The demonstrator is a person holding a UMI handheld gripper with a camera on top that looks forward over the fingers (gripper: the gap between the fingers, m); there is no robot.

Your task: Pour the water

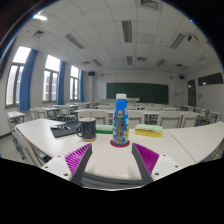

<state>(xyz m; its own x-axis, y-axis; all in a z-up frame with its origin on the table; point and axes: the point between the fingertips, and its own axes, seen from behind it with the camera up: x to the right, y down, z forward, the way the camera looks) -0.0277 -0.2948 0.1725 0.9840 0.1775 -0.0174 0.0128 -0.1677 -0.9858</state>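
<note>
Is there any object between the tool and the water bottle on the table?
Nothing visible. The tool is open, and the bottle stands upright just ahead of its fingers. The dark mug and the yellow-green stack sit off to either side.

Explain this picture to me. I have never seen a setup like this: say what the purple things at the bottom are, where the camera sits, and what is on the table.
A person carries a hand-held gripper; the camera rides on it and looks forward along its two fingers. The purple pads line those fingers. The fingers are open and hold nothing. Just ahead of them a water bottle with a blue cap stands upright on a white table. A dark mug stands beside it, and a green-and-yellow flat object lies on the other side. Behind is a classroom with desks and a chalkboard.
</note>
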